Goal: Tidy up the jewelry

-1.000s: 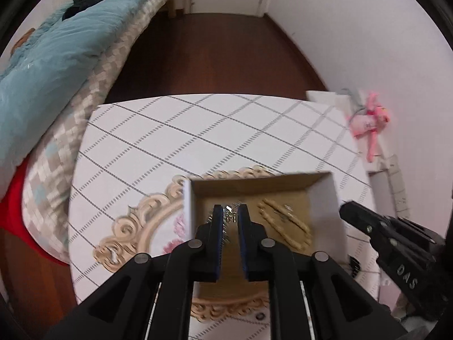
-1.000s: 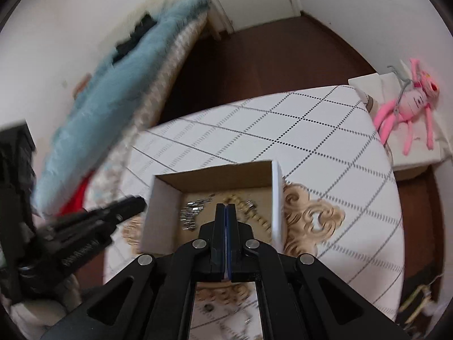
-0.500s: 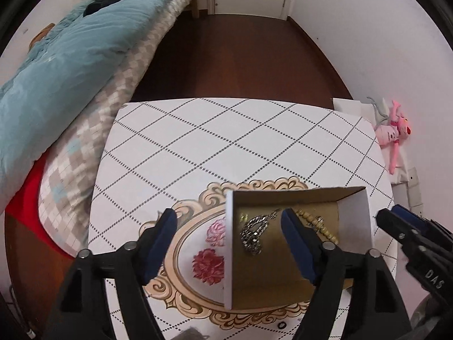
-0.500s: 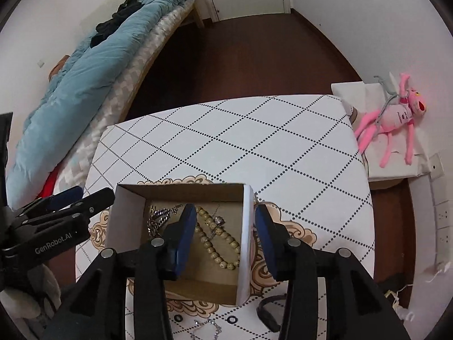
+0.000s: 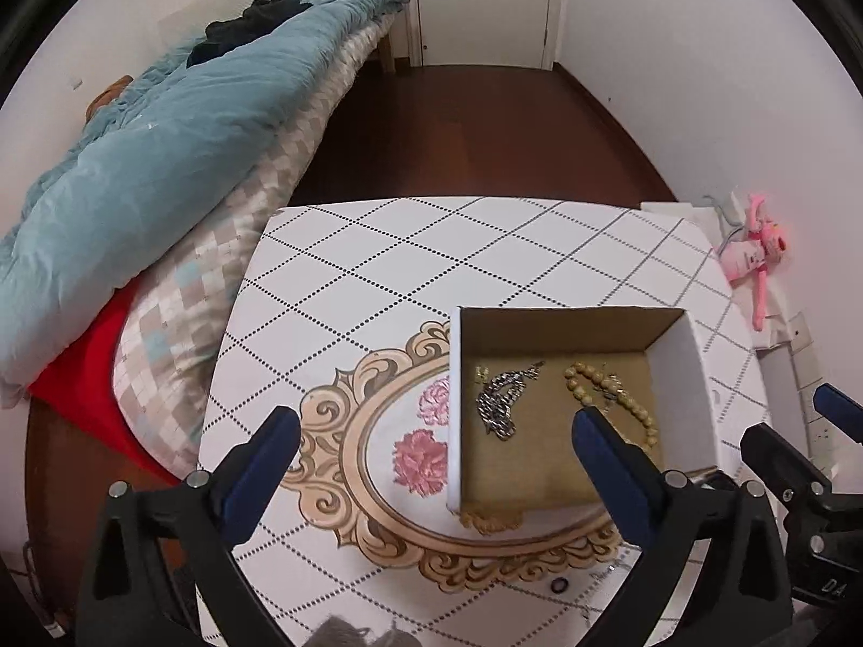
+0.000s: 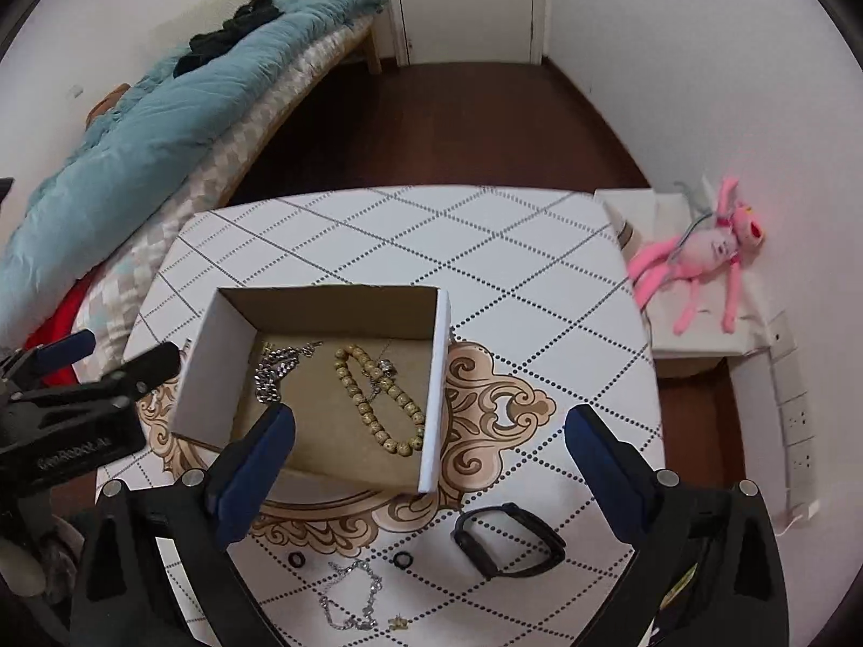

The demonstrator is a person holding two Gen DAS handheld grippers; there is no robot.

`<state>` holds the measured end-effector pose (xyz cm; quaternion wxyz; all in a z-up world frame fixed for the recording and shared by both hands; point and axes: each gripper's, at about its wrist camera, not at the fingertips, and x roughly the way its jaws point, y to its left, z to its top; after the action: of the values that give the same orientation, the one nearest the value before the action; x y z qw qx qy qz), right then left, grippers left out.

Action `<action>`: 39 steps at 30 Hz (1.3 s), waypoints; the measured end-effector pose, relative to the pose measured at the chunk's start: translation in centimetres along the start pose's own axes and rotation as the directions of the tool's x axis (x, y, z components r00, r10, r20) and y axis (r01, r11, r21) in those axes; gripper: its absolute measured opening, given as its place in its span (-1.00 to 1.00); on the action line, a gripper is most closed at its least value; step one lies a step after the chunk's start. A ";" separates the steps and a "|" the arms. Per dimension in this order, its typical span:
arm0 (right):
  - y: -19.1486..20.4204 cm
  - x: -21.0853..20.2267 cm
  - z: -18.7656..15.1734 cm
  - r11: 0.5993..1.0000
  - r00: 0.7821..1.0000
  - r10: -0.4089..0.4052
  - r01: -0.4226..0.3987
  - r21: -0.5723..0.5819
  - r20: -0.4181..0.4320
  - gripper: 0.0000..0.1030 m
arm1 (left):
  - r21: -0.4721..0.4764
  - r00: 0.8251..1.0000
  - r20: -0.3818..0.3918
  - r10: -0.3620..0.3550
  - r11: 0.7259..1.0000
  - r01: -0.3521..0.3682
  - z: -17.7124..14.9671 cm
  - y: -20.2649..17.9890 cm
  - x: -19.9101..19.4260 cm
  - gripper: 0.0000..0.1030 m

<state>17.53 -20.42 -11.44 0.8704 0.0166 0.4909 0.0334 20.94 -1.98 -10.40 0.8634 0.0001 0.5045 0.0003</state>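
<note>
A white cardboard box (image 5: 456,404) with a brown inside stands on the patterned table (image 5: 410,264). In it lie a silver chain (image 5: 499,404), a tan beaded bracelet (image 5: 625,401) and a thin necklace. My left gripper (image 5: 434,420) hovers over the box's left wall, jaws opening wide with nothing held between them. My right gripper (image 6: 430,420) hangs above the box's (image 6: 205,366) near right corner, its jaws also opening and empty. On the near table lie a black wristband (image 6: 507,539), a silver bracelet (image 6: 350,598), two black rings (image 6: 296,559) and a small gold piece (image 6: 398,621).
A bed with a blue duvet (image 5: 162,162) runs along the table's left side. A pink plush toy (image 6: 701,248) lies on a white block to the right, next to wall sockets. Dark wood floor lies beyond the table's far edge.
Both grippers went from shut to wide open and drew back from inside the box. The silver chain that was at the left fingertips now lies loose in the box.
</note>
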 end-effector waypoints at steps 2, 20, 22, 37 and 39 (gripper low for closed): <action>-0.1 -1.2 -0.4 1.000 1.000 0.001 -0.001 0.004 0.020 1.00 | -0.004 1.000 0.021 -0.001 1.000 0.001 -0.5 0.1 -1.2 1.00; -0.7 3.4 -16.0 0.990 0.985 0.108 -0.094 0.105 -0.136 0.27 | 0.038 0.980 -0.184 0.074 0.997 -0.068 -13.6 -0.6 3.8 1.00; -0.4 3.9 -16.1 0.992 0.985 0.101 -0.089 0.094 -0.140 0.17 | 0.042 0.979 -0.190 0.076 0.997 -0.069 -14.0 -0.7 4.1 1.00; -1.3 2.3 -16.0 0.990 0.997 0.075 -0.071 0.126 -0.032 -0.78 | 0.059 0.981 -0.193 0.006 0.998 0.005 -13.4 -2.9 4.7 0.98; -1.8 1.9 -15.5 0.987 0.997 0.075 -0.072 0.144 -0.017 -0.78 | 0.060 0.982 -0.188 -0.024 0.998 0.036 -13.3 -3.6 4.8 0.98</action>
<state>5.33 -22.15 -21.20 0.8596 0.0970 0.5008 0.0303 11.71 -5.60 -21.07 0.8116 0.0195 0.5832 -0.0286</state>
